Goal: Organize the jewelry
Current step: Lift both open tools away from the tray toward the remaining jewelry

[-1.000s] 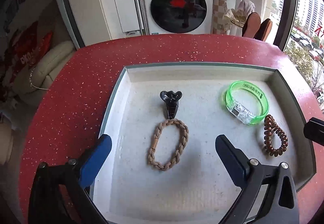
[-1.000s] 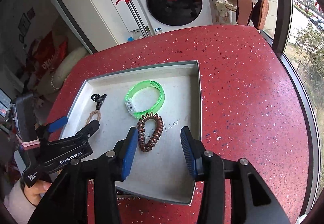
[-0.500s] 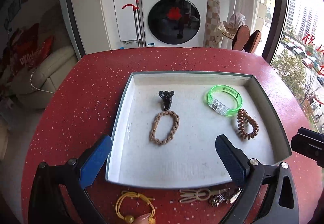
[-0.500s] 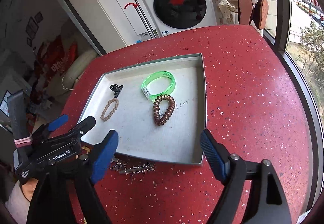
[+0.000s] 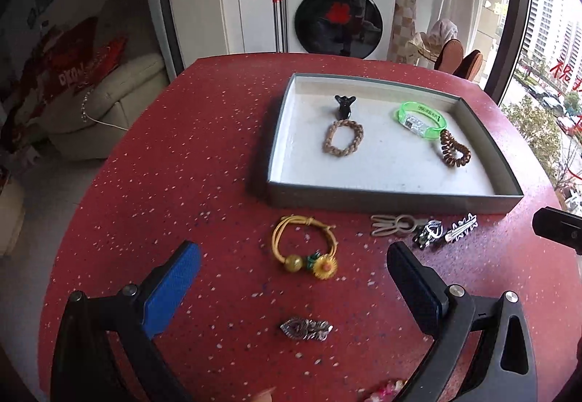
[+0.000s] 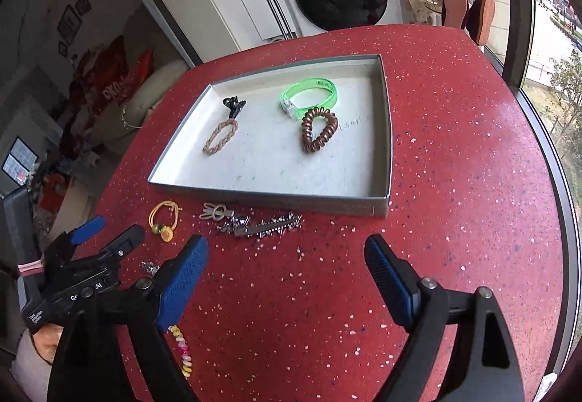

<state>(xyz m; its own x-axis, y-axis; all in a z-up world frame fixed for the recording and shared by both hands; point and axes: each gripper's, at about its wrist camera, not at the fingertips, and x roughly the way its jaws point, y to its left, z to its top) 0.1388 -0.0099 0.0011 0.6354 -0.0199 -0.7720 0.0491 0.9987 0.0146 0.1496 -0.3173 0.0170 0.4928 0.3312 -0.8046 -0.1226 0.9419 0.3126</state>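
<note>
A grey tray (image 5: pixel 393 197) (image 6: pixel 269 197) on the red table holds a black claw clip (image 5: pixel 344 105), a braided tan band (image 5: pixel 342 139), a green bangle (image 5: pixel 421 120) and a brown coil hair tie (image 5: pixel 454 149) (image 6: pixel 318 129). In front of the tray lie a yellow cord bracelet (image 5: pixel 304 246) (image 6: pixel 164 218), a beige clip (image 5: pixel 393 225), silver clips (image 5: pixel 446 231) (image 6: pixel 260 226) and a silver brooch (image 5: pixel 306 328). My left gripper (image 5: pixel 294 289) is open and empty above the bracelet and brooch. My right gripper (image 6: pixel 286 279) is open and empty over bare table.
A colourful bead bracelet (image 6: pixel 182 351) lies near the table's front edge. The red table (image 6: pixel 454 162) curves off at left and right. A washing machine (image 5: pixel 338 20) stands beyond; a sofa (image 5: pixel 105 104) is at the left, and a window at the right.
Both grippers have pulled back from over the tray toward the table's front, bringing the loose jewelry in front of the tray into view. The right gripper has opened wider.
</note>
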